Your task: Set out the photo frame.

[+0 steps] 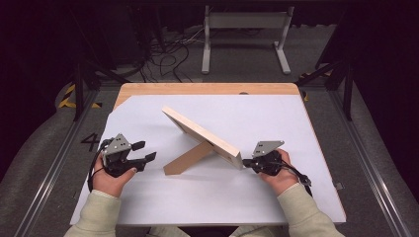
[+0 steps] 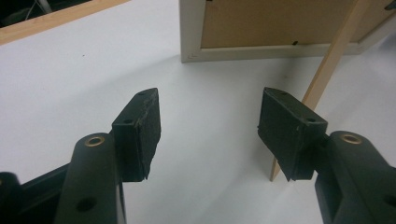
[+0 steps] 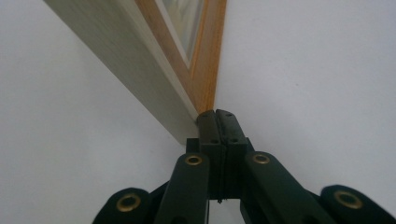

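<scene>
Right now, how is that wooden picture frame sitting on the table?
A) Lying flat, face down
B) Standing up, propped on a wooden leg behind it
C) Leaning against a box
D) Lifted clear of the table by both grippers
B: in the high view the picture frame stands tilted on the white table, with its wooden leg angled down to the surface behind it.

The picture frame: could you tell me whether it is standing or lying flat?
Standing: the picture frame leans back on its wooden prop leg.
</scene>
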Demonstrator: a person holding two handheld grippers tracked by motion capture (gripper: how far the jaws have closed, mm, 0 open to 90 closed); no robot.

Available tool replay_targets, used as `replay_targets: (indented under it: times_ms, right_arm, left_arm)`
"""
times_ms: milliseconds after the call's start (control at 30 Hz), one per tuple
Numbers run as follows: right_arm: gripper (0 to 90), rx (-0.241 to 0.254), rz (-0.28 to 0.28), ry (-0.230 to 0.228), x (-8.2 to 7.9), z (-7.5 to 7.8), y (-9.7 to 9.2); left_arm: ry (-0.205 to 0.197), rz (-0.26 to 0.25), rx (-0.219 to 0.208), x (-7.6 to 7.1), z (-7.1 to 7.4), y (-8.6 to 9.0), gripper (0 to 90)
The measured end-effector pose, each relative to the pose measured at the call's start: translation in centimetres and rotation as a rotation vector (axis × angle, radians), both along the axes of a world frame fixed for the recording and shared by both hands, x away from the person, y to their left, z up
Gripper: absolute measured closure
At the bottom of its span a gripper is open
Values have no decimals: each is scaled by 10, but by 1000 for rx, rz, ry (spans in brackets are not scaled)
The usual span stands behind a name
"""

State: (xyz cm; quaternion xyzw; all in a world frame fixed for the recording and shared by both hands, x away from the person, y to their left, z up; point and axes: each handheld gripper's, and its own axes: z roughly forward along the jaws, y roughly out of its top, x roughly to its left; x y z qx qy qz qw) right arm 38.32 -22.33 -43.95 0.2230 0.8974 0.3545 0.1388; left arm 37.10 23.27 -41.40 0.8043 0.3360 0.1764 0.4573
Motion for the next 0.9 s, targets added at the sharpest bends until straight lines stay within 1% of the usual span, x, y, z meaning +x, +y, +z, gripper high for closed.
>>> replay_targets:
  times_ms: [100,133,300,367,467,500,533,600,667,733,767,800,833,900]
  right_arm:
    - [900,-3,19,6,-3,1,4]
    - [900,-3,30,6,-4,1,5]
    - [900,2,46,15,-8,0,8]
    - [900,0,69,19,-12,0,12]
    - [900,-2,81,19,-14,0,15]
    - [900,-3,88,19,-15,0,16]
    - [900,-9,103,14,-17,1,19]
    - [900,-10,109,15,-18,1,20]
    - [900,-8,129,17,-21,0,24]
    - [900,-9,136,19,-22,0,25]
    - [900,-9,151,22,-25,0,29]
    - [900,-9,151,22,-25,0,29]
    - [900,-17,167,20,-27,1,32]
    - [900,-22,180,18,-30,1,35]
  left_arm:
    - [0,0,-3,0,0,2,395]
    - [0,7,-5,-1,0,3,396]
    - [0,8,-5,-1,0,3,398]
    - [0,6,-7,-1,0,3,399]
    - [0,9,-10,-1,0,3,402]
    - [-9,15,-7,-1,0,3,402]
    - [-9,21,-15,-2,0,4,405]
    - [-14,22,-17,-2,1,4,406]
    - [-20,28,-19,-2,1,4,406]
    - [-17,27,-22,-2,1,4,406]
    - [-15,29,-19,-2,1,3,406]
    - [-15,29,-19,-2,1,3,406]
    - [-15,29,-19,-2,1,3,406]
    - [-16,29,-19,-2,1,3,406]
